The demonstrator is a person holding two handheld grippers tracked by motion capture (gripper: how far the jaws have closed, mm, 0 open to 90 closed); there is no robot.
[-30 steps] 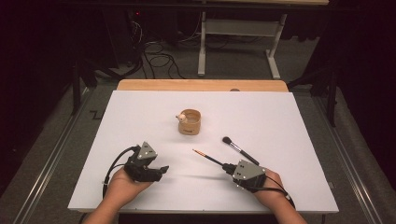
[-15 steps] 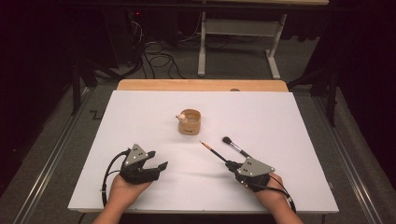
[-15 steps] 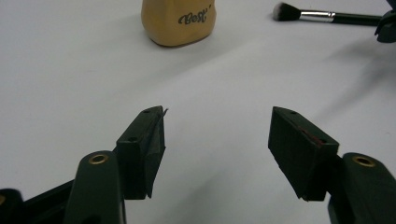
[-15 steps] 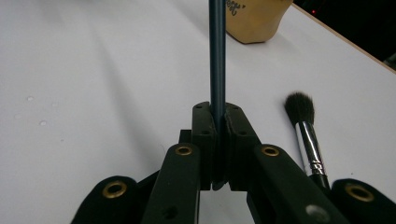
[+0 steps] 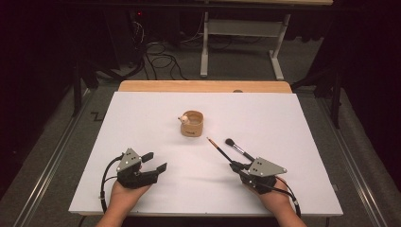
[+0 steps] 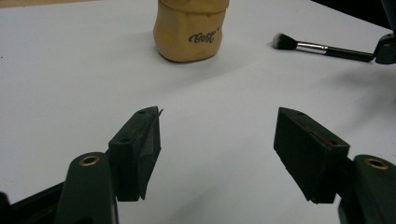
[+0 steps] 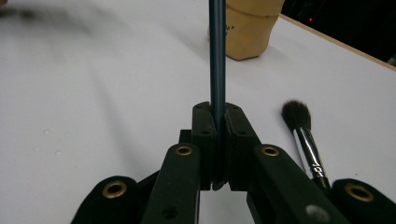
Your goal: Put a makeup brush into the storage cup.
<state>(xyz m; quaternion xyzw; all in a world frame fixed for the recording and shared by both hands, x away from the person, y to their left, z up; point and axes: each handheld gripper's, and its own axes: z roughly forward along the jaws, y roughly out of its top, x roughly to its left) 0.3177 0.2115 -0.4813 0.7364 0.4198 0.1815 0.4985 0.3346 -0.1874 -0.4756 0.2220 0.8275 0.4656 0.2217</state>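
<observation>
The right gripper [image 5: 242, 169] has its jaws pressed together on a thin dark-handled brush [image 5: 218, 149], pinching the handle between the pads. In the right gripper view the handle [image 7: 217, 56] runs straight ahead out of the closed jaws toward a tan wooden cup [image 7: 250, 28] that stands beyond them and slightly to their right. In the high view the brush's orange tip points up the white worktop [image 5: 302, 127], ending just short of the cup [image 5: 191, 124].

A second, fluffy makeup brush [image 5: 239, 149] lies flat on the worktop just beside the right jaws, on their right, its dark bristles [image 7: 296, 114] about level with the jaw tips.

The left gripper [image 5: 155, 162] rests low over the worktop with its jaws spread and nothing between them; they have just been opening further. In the left gripper view the cup [image 6: 190, 30] stands well ahead of the jaws, and the fluffy brush [image 6: 322, 48] lies ahead and to their right.
</observation>
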